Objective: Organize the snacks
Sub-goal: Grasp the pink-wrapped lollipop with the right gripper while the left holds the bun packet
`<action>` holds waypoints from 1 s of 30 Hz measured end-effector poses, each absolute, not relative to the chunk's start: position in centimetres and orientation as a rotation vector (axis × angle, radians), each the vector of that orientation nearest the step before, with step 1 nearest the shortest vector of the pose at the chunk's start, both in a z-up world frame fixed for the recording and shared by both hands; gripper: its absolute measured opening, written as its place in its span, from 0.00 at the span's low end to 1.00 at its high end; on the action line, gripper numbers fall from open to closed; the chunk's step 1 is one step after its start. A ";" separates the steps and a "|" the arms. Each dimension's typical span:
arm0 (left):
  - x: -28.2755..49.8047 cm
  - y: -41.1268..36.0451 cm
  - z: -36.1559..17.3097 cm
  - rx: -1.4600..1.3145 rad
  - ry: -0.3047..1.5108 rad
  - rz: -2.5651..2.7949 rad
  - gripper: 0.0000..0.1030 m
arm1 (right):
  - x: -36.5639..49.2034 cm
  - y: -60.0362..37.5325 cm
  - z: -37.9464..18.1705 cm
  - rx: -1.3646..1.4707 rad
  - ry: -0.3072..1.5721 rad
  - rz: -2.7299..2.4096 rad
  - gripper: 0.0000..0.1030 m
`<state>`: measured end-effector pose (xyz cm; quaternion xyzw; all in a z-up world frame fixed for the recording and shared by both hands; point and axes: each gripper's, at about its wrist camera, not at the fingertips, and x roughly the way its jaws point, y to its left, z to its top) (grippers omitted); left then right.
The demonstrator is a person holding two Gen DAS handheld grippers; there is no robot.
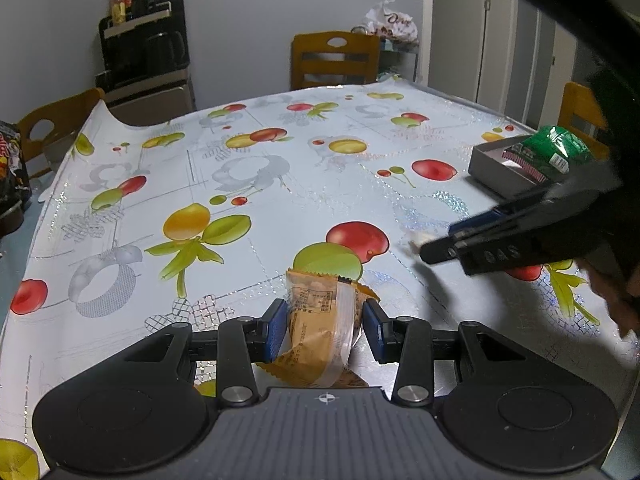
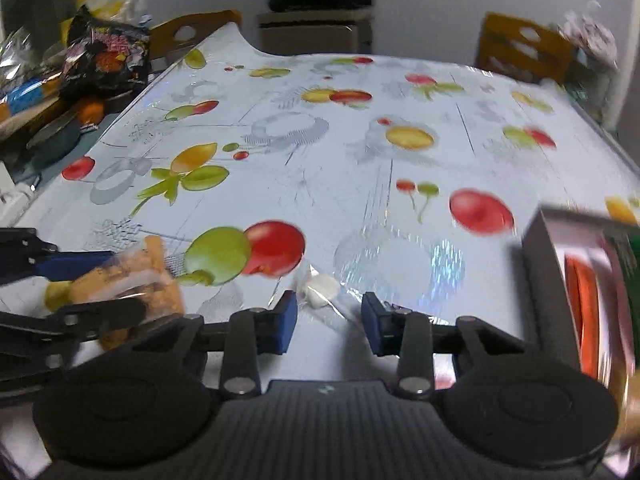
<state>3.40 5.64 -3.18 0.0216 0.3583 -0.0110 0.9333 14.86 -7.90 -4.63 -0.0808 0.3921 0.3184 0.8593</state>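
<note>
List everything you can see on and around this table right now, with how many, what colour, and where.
Orange snack packet: one, orange with a clear strip, between the left gripper's pads.
White wrapped candy: one, white in clear wrap, on the tablecloth at the right gripper's tips.
Grey box: one, grey, far right of the table.
Green packet: one, green, in the grey box.
Tablecloth: one, white with fruit print, covering the table.
Wooden chairs: three, brown, around the table.
Black snack bag: one, black and red, off the table's left edge.
Left gripper: black, blue pads, shut on the packet.
Right gripper: black, blue pads, open.
</note>
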 end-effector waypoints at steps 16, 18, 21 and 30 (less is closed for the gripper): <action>3.2 5.6 -3.5 0.039 0.725 -0.037 0.41 | 7.0 -10.8 -2.2 -0.193 0.742 0.801 0.73; 3.3 5.7 -3.5 0.037 0.726 -0.037 0.41 | 6.6 -11.1 -2.3 -0.270 0.690 0.801 0.76; 3.3 5.7 -3.6 0.042 0.725 -0.040 0.41 | 6.4 -11.4 -2.6 -0.355 0.667 0.806 0.76; 3.3 5.7 -3.7 0.045 0.726 -0.041 0.42 | 5.5 -10.8 -3.5 -0.543 0.579 0.919 0.77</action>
